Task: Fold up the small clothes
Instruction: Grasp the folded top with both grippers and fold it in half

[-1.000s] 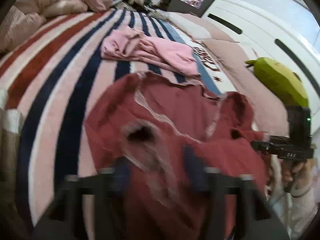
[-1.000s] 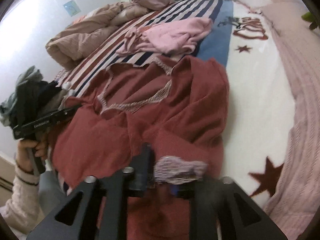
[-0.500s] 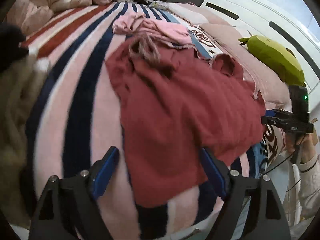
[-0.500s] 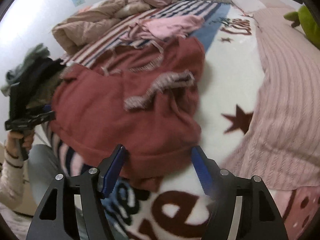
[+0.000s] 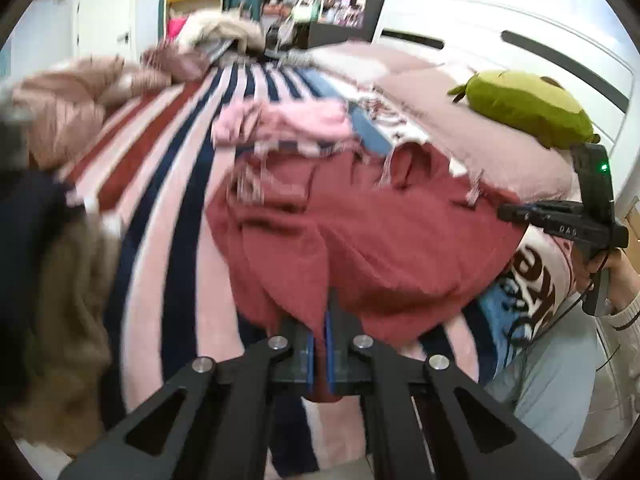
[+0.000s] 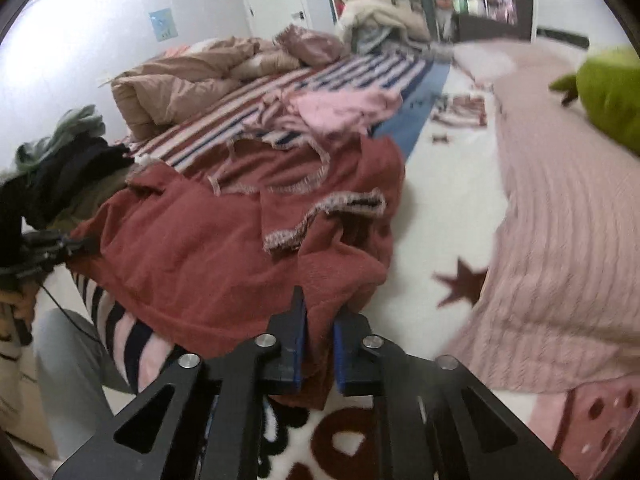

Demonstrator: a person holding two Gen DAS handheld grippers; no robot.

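Observation:
A dark red garment (image 5: 380, 232) with pale frayed trim lies spread on the bed near its front edge; it also shows in the right wrist view (image 6: 208, 240). My left gripper (image 5: 320, 336) is shut on the garment's near left hem. My right gripper (image 6: 318, 336) is shut on its near right hem corner. The right gripper shows at the right in the left wrist view (image 5: 560, 220); the left one shows at the left in the right wrist view (image 6: 44, 248). A pink garment (image 5: 288, 124) lies crumpled behind the red one, also in the right wrist view (image 6: 340, 108).
A striped blanket (image 5: 168, 200) covers the bed. A pink knitted cover (image 6: 560, 220) lies at the right with a green plush toy (image 5: 528, 108) on it. Dark and brown clothes (image 5: 48, 280) are piled at the left. Bunched duvets (image 6: 188, 84) lie at the back.
One second ago both grippers held parts of the garment over its middle. Half a second ago both were open and drawn back. Now both are shut on the near hem.

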